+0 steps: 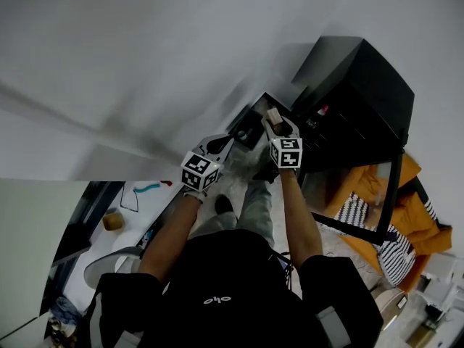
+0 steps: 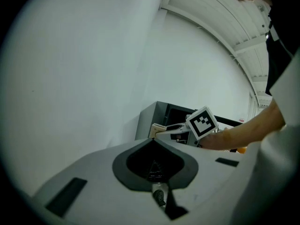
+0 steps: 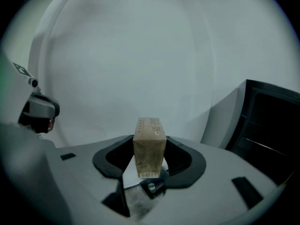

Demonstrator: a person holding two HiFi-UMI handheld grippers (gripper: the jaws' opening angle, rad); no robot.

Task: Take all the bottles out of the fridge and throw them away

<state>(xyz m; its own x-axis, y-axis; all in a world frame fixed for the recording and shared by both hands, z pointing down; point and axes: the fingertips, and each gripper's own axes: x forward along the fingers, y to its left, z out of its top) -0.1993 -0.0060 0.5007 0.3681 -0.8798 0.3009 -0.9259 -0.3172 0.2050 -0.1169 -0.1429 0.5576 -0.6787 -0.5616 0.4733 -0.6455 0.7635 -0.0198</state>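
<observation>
A tan carton (image 3: 149,144) stands upright between my right gripper's (image 3: 150,161) jaws, which are shut on its lower part. In the head view the carton (image 1: 273,116) is held out in front of a tall black fridge (image 1: 355,96), at the mouth of a dark box (image 1: 250,127) beside it. My left gripper (image 1: 232,139) is level with the right one, just left of it, shut with nothing held; its jaws (image 2: 153,141) meet at the tip. The left gripper view shows the right gripper (image 2: 161,129) with the carton (image 2: 156,128) before a grey-sided dark box (image 2: 152,118). No bottle is visible.
White walls fill the space ahead and to the left. Orange cloth (image 1: 413,216) and striped fabric (image 1: 355,212) lie on the floor right of the fridge. A desk (image 1: 138,216) with a tape roll (image 1: 112,220) stands at the lower left. The person's legs (image 1: 254,209) are below the grippers.
</observation>
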